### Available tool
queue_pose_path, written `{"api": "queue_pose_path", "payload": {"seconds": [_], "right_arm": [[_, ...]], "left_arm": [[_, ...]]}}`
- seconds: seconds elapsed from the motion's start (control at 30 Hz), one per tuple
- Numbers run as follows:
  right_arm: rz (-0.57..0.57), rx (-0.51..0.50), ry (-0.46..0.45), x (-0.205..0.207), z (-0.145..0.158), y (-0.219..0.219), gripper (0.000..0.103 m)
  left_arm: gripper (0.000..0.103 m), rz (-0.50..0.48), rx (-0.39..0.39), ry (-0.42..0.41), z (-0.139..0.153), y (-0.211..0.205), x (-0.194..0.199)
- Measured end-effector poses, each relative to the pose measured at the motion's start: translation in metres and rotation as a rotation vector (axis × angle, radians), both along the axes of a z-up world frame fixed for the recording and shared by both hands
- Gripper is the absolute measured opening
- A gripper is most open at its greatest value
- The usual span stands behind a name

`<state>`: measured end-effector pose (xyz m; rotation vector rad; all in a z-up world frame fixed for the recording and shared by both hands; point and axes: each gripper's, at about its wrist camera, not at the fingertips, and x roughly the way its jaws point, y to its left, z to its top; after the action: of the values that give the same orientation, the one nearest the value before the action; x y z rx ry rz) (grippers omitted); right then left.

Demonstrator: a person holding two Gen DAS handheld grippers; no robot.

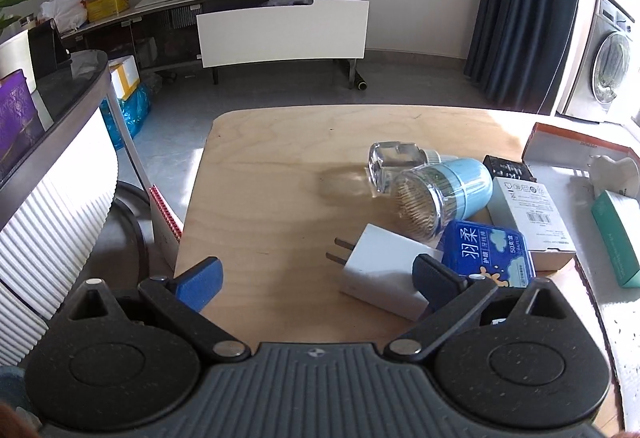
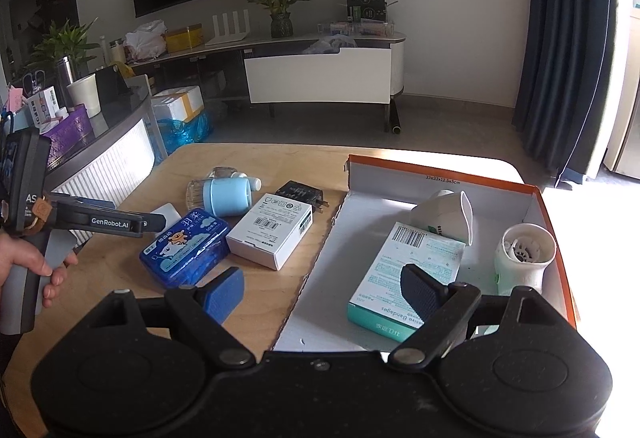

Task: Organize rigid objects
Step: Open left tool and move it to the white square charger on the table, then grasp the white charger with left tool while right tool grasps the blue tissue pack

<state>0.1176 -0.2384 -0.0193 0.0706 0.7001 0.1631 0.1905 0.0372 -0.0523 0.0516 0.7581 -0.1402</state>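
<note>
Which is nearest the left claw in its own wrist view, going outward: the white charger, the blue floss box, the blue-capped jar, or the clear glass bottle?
From the left claw:
1. White charger, at the right fingertip.
2. Blue floss box, just right of the charger.
3. Blue-capped jar, lying on its side behind them.
4. Clear glass bottle, farthest, mid-table.

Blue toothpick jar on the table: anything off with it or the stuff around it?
The toothpick jar is tipped on its side, leaning across the clear glass bottle rather than standing. The white charger lies flat, prongs out toward open table. Nothing looks spilled or broken. Both claws are open and empty.
</note>
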Motion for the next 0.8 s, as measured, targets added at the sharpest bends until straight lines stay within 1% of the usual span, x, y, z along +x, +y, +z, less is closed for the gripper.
{"api": "queue_pose_path", "payload": {"seconds": [0.13,0.23,0.33,0.43,0.5,0.57,0.63,0.67,0.7,0.8], "right_arm": [[-0.002,0.02,0.016,0.006,-0.004,0.001,0.1],[0.021,0.012,0.021,0.006,-0.005,0.007,0.1],[0.034,-0.007,0.016,0.003,-0.004,0.009,0.1],[0.02,0.001,0.029,0.006,-0.007,0.008,0.1],[0.021,0.007,0.038,0.008,-0.009,0.011,0.1],[0.038,0.006,0.042,0.008,-0.01,0.017,0.1],[0.055,0.011,0.045,0.007,-0.009,0.023,0.1],[0.064,0.02,0.049,0.008,-0.009,0.026,0.1],[0.071,0.03,0.056,0.01,-0.01,0.029,0.1],[0.1,0.063,0.084,0.017,-0.015,0.044,0.1]], "left_arm": [[0.103,-0.091,0.011,-0.03,-0.003,-0.01,0.003],[0.103,-0.178,0.041,-0.01,-0.012,-0.018,0.007],[0.103,-0.171,0.069,-0.011,-0.02,-0.015,0.011],[0.103,-0.19,0.025,-0.013,-0.022,-0.015,0.015],[0.103,-0.219,0.039,-0.014,-0.025,-0.022,0.018],[0.102,-0.22,0.031,-0.035,-0.026,-0.025,0.018],[0.091,-0.196,0.021,-0.057,-0.025,-0.024,0.016],[0.077,-0.18,0.017,-0.069,-0.024,-0.024,0.014],[0.071,-0.176,0.009,-0.077,-0.022,-0.024,0.013],[0.07,-0.155,0.012,-0.07,-0.021,-0.027,0.008]]}}
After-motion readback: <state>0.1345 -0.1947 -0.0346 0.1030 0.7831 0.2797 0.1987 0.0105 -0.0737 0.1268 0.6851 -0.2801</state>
